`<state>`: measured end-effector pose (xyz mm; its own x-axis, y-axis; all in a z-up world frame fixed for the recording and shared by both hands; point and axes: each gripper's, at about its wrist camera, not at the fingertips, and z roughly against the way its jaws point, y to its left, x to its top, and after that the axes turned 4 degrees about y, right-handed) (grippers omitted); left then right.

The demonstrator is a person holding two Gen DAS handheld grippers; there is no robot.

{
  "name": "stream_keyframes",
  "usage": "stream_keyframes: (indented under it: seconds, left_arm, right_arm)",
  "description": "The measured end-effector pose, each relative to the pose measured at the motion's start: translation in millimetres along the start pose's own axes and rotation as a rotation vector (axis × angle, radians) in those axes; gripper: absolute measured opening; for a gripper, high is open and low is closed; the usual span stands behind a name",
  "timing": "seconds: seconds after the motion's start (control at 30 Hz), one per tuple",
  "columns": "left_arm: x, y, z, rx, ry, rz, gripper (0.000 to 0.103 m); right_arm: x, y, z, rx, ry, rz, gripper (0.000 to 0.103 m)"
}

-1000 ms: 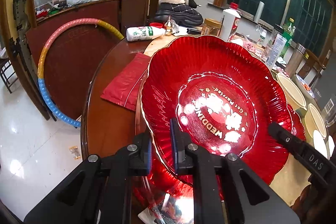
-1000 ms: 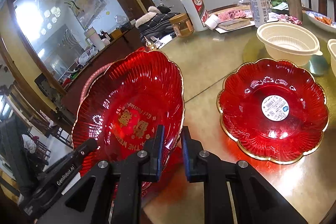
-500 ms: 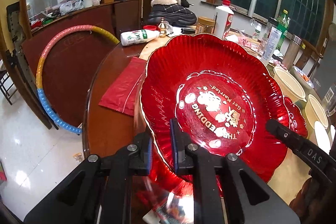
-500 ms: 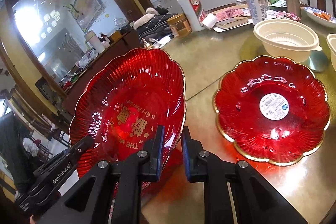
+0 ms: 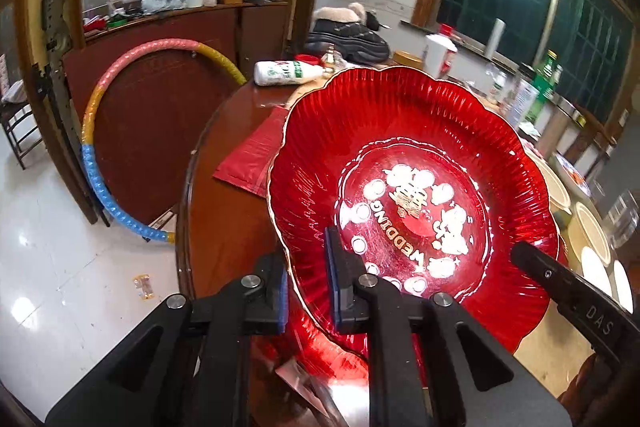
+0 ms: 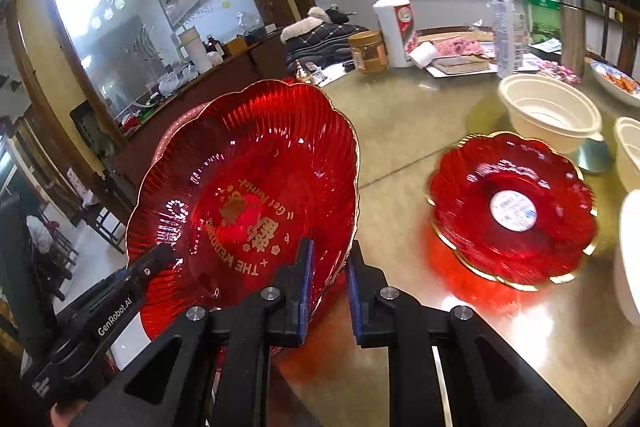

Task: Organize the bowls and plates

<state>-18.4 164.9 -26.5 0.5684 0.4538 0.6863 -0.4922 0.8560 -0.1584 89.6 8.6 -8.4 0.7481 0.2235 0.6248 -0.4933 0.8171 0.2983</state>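
Step in hand: big red plate (image 5: 416, 187) carried, tilted, clear of tabletop (image 6: 400, 131); rim clenched by left hand-held gripper (image 5: 306, 279) & right hand-held gripper (image 6: 329, 281). Next, prob.: plate to be levelled, lowered onto smaller red plate (image 6: 512, 215) ahead-right of right one.

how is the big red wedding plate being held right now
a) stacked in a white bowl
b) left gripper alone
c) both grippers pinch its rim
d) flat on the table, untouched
c: the left gripper and the right gripper each clamp the rim of the tilted wedding plate.
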Motion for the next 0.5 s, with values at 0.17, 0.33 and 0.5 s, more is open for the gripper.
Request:
stream_keyframes:
  seconds: [0.17, 0.33, 0.5]
  left_arm:
    - [-4, -8, -6, -0.01, 0.038, -0.048, 0.013]
    - [-7, -11, -23, -0.006, 0.118, -0.064, 0.013]
    - [-10, -13, -35, 0.0, 0.155, -0.066, 0.013]
  right_arm:
    - [-12, -11, 4, -0.023, 0.032, -0.042, 0.016]
    - [-23, -19, -7, -0.039, 0.095, -0.059, 0.017]
    - [-26, -25, -18, -0.034, 0.137, -0.073, 0.02]
